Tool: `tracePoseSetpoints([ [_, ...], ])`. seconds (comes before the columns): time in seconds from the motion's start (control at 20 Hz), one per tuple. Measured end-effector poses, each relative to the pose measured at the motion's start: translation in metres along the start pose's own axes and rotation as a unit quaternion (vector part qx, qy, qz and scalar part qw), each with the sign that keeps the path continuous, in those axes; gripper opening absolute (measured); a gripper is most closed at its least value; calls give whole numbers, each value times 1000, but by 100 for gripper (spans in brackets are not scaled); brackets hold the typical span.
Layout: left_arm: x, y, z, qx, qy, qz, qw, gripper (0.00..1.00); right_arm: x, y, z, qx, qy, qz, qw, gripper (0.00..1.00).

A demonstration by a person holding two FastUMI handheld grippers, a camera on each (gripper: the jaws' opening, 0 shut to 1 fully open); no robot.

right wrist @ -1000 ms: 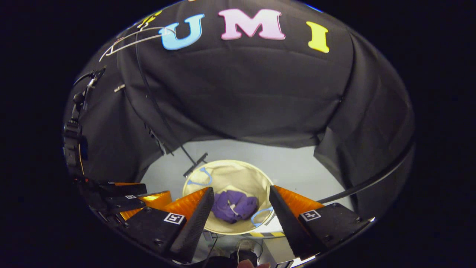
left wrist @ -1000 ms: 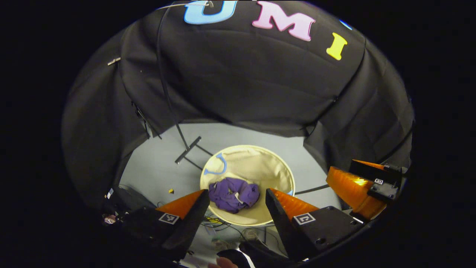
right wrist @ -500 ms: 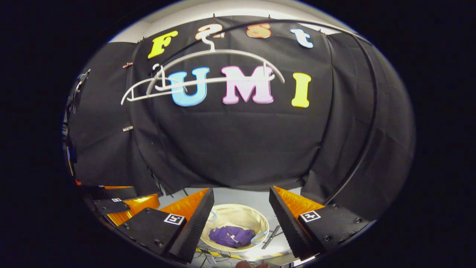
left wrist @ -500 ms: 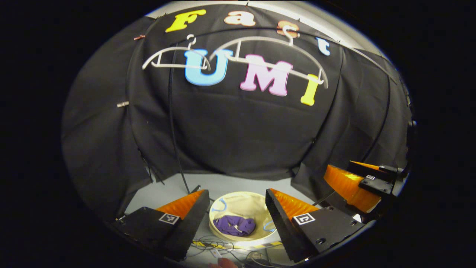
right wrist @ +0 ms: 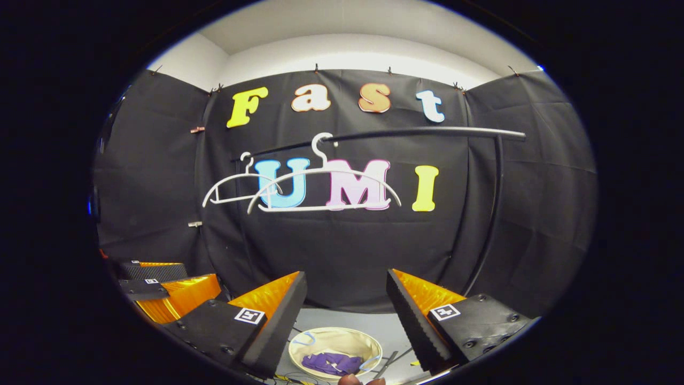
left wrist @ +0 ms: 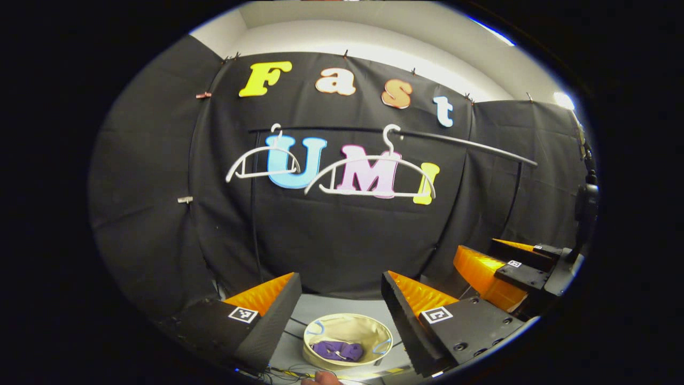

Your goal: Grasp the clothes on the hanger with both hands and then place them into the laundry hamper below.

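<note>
A purple garment (left wrist: 337, 351) lies crumpled inside the round cream hamper (left wrist: 368, 327) on the floor, low between my left gripper's fingers. My left gripper (left wrist: 339, 289) is open and holds nothing. The right gripper view has the same garment (right wrist: 330, 363) in the hamper (right wrist: 342, 337). My right gripper (right wrist: 346, 286) is open too, with nothing between its fingers. Two white hangers (left wrist: 368, 176) hang bare on the black rail (left wrist: 470, 143). The right gripper (left wrist: 505, 267) appears at the right edge of the left gripper view, and the left gripper (right wrist: 160, 286) at the left edge of the right gripper view.
The rail's black upright (right wrist: 494, 203) stands at the right and another pole (left wrist: 254, 224) at the left. Cables (left wrist: 299, 371) lie on the grey floor in front of the hamper. A fingertip (left wrist: 319, 378) shows at the bottom edge.
Both grippers have tilted up and drawn back from the hamper, which now sits small and low. The rail and bare hangers have come into full view. The garment stays in the hamper.
</note>
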State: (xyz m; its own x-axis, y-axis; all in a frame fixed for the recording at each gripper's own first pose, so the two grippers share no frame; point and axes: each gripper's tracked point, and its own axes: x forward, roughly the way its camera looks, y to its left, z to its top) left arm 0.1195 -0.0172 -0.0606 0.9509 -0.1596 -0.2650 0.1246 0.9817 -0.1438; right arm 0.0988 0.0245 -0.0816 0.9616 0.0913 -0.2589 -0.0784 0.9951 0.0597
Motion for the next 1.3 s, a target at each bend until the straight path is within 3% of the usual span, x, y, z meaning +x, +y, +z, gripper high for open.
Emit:
tracePoseSetpoints([
  [0.1, -15, 3, 17, 3, -19, 3, 1000, 98, -11, 4, 17, -2, -18, 0, 1000, 100],
  [0.25, -33, 4, 39, 5, -43, 5, 999, 95, -24, 9, 37, -9, -36, 0, 999, 97],
  [0.3, -37, 5, 45, 6, -50, 6, 999, 95, -29, 10, 42, -11, -41, 1, 999, 90],
  [0.35, -42, 3, 52, 9, -58, 7, 998, 92, -33, 10, 47, -11, -46, 1, 999, 97],
  [0.4, -46, 1, 56, 12, -66, 8, 998, 95, -37, 11, 52, -14, -52, 2, 999, 94],
  [0.5, -54, -2, 64, 22, -75, 13, 997, 92, -45, 9, 58, -21, -63, -2, 998, 97],
  [0.6, -64, -8, 70, 28, -86, 15, 996, 95, -52, 12, 64, -15, -72, 2, 997, 98],
  [0.65, -69, -12, 74, 28, -93, 12, 995, 95, -55, 13, 65, -11, -74, 3, 997, 93],
  [0.75, -75, -19, 77, 28, -102, 7, 994, 92, -62, 14, 71, -3, -82, 4, 997, 98],
  [0.8, -76, -21, 75, 27, -99, 6, 995, 97, -64, 14, 74, -2, -88, 5, 996, 97],
  [0.85, -76, -22, 74, 27, -97, 4, 995, 92, -66, 13, 78, -4, -94, 4, 996, 97],
  [0.9, -76, -25, 72, 28, -96, 1, 995, 95, -69, 12, 80, -8, -100, 3, 995, 100],
  [1.05, -73, -35, 69, 31, -94, -9, 995, 92, -74, 13, 84, -11, -110, 3, 994, 92],
  [1.1, -72, -34, 67, 34, -91, -11, 995, 95, -73, 12, 84, -14, -110, 2, 994, 97],
  [1.15, -72, -35, 68, 33, -91, -14, 995, 95, -74, 10, 84, -15, -112, 1, 994, 92],
  [1.2, -73, -37, 70, 30, -95, -16, 995, 95, -75, 9, 84, -14, -113, 0, 993, 97],
  [1.25, -74, -37, 73, 27, -100, -18, 994, 95, -75, 7, 84, -14, -113, -2, 993, 92],
  [1.3, -73, -38, 74, 26, -104, -19, 994, 95, -75, 5, 83, -17, -112, -6, 994, 97],
])
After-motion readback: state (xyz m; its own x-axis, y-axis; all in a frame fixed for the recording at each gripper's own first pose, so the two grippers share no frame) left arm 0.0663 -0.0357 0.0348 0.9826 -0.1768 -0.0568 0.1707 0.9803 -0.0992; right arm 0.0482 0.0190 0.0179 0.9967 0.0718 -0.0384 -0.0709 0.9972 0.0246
